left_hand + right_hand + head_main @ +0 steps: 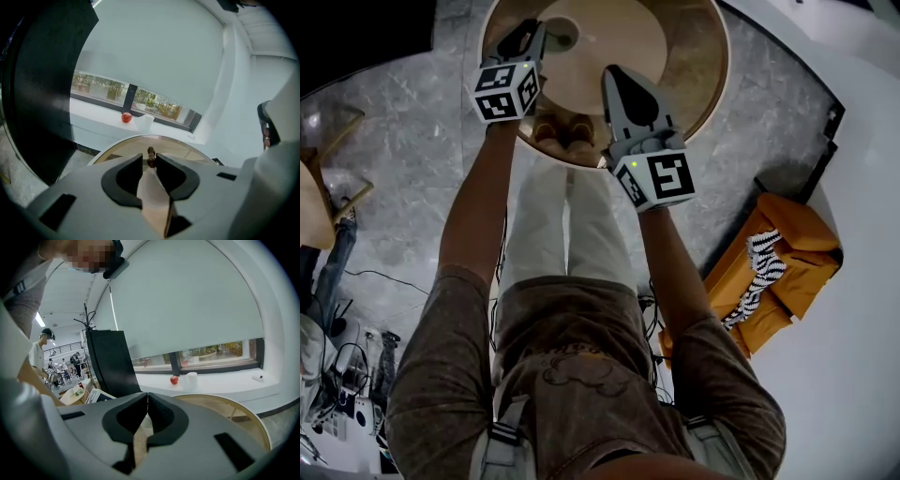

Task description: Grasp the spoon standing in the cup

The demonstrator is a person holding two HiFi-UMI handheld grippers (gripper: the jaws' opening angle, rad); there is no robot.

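Note:
The round wooden table [694, 56] lies at the top of the head view. On it stands a pale cup [562, 36], partly covered by my left gripper [532, 39]. In the left gripper view the brown tip of the spoon [151, 157] stands between the tips of my left gripper [149, 161]. It lies against the right pad, with a narrow gap to the left pad. The cup itself is hidden below the jaws there. My right gripper [630, 86] hovers over the table's near edge, to the right of the cup. Its jaws [147, 397] meet with nothing between them.
An orange seat [787, 262] with a striped cloth stands on the floor at the right, and a wooden chair [328, 187] at the left. A red apple [126, 117] and a white cup [145, 121] sit on the windowsill beyond the table. A black panel [42, 93] rises at the left.

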